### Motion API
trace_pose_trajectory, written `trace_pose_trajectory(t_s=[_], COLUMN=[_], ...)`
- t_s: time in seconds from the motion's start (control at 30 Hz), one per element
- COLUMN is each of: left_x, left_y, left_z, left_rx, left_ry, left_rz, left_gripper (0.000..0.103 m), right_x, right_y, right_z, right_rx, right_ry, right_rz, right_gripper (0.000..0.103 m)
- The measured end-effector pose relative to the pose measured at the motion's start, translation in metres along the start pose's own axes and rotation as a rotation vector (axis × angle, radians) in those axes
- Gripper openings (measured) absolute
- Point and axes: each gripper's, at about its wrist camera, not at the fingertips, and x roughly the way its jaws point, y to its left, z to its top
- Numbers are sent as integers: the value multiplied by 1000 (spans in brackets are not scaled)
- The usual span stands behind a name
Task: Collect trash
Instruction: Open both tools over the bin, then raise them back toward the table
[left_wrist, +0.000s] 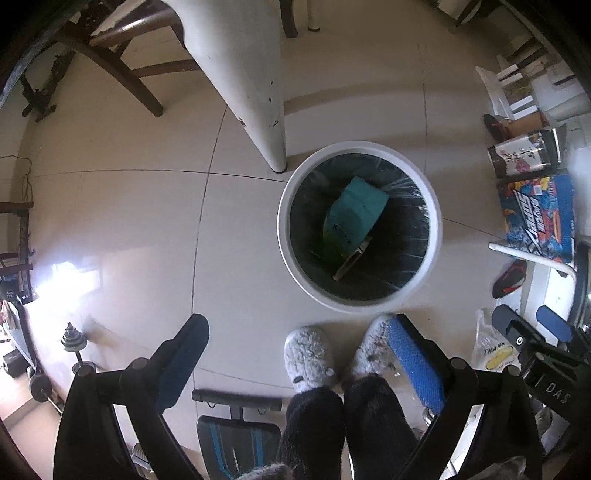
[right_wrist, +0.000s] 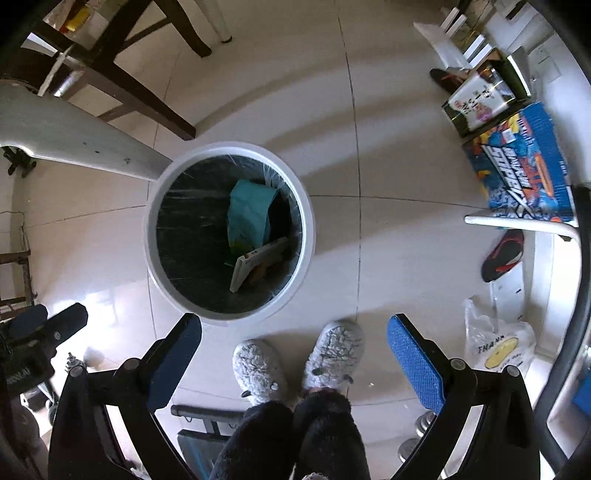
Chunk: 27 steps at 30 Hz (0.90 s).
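A round white trash bin (left_wrist: 436, 206) with a black liner stands on the tiled floor, seen from above; it also shows in the right wrist view (right_wrist: 308, 221). Inside lie a teal paper bag (left_wrist: 356, 212) (right_wrist: 249, 212) and a thin white book or box (right_wrist: 255, 264). My left gripper (left_wrist: 297, 332) is open and empty, held above the floor just in front of the bin. My right gripper (right_wrist: 293, 332) is open and empty, to the right of the left one. The right gripper also shows at the right edge of the left wrist view (left_wrist: 532, 325).
A white table leg (left_wrist: 255, 81) stands against the bin's far-left side. Dark wooden chair legs (left_wrist: 122, 70) lie beyond. Colourful boxes (left_wrist: 535, 214), a dark shoe (left_wrist: 509, 278) and a plastic bag (left_wrist: 493, 350) are at the right. The person's grey slippers (left_wrist: 310, 358) stand near the bin. Dumbbells (left_wrist: 74, 343) sit at left.
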Motion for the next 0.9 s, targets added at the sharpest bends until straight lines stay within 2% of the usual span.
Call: trace_pose_trajectory(t_s=[0.4,0.7,0.9], left_x=[-104,-199,-266], left_y=[-9,-9,-6], left_z=[-38,-73,-89], left_rx=[63,98,101], left_ry=[-46,-85,-144], left_rz=[-37,-63,-81], left_gripper=[99,99,99], right_x=[-124,-243,-317], right_y=[3,13,20], right_z=[-30,-64,-85], right_rx=[-16,-11,9], right_ry=[-73,-124,-138], right_rz=[-2,23,60], right_gripper=[102,102,102])
